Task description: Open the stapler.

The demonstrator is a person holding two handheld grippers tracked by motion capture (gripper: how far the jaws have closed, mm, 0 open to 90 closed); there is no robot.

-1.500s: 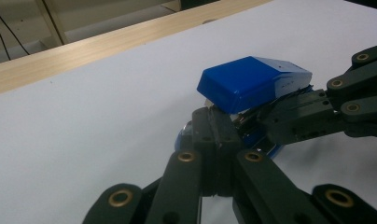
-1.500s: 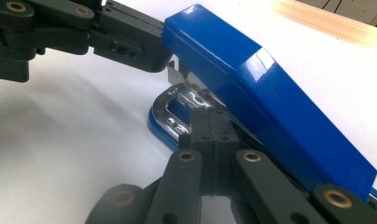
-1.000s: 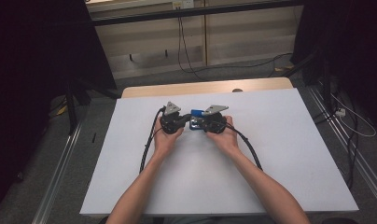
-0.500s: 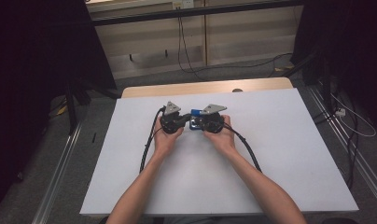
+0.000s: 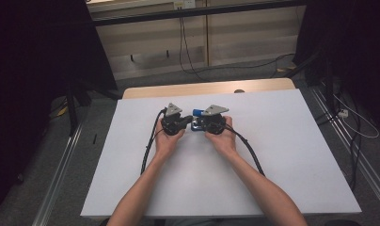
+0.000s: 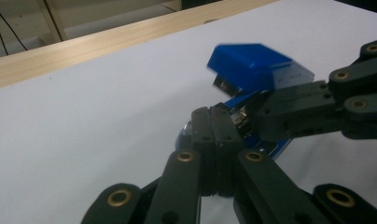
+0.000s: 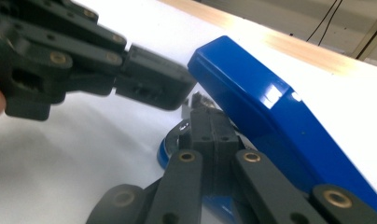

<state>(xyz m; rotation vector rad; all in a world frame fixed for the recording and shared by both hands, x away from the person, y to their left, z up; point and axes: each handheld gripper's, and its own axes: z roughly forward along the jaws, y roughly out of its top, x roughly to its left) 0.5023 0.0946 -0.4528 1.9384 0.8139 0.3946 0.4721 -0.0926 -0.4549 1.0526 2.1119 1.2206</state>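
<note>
I have both grippers meeting at a blue stapler [image 5: 196, 118] that sits on the white table [image 5: 282, 155] toward its far middle, well apart from the side and near edges and nearer the wooden strip [image 5: 207, 88] along the back. My left gripper [image 6: 216, 122] has its jaws pressed together at the stapler's opened mouth, under the raised blue top. My right gripper [image 7: 210, 125] also shows its jaws pressed flat together, tips at the stapler's base beneath the lifted lid.
</note>
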